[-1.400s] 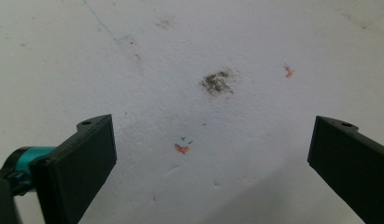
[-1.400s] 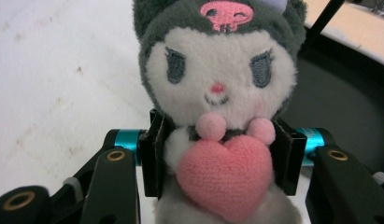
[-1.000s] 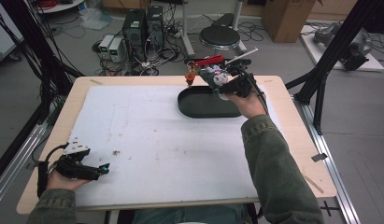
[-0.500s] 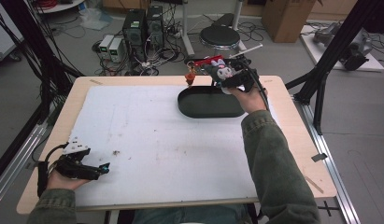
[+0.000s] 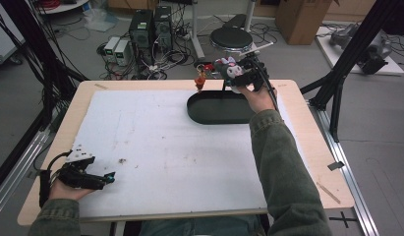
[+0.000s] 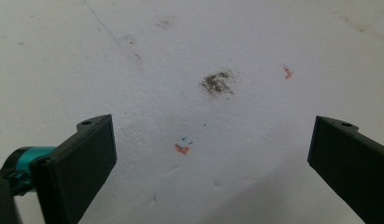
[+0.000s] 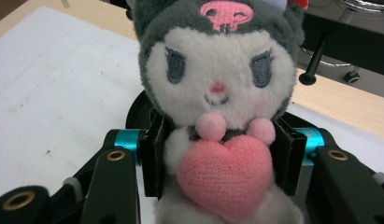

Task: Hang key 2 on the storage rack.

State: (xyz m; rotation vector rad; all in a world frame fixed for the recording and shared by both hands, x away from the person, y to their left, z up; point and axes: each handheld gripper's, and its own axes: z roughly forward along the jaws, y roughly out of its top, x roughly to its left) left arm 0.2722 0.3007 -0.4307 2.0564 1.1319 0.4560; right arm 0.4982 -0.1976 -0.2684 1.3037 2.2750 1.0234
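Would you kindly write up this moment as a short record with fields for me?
Held item: grey and white plush toy hugging a pink heart
Right tongs: shut on the plush toy's body, held above the far end of the table
Left tongs: open, nothing between the jaws, over the white mat
Tray: dark oval tray near the far edge of the table, under the right hand
Other item: small orange thing by the tray's far left side
Mat marks: dark smudge
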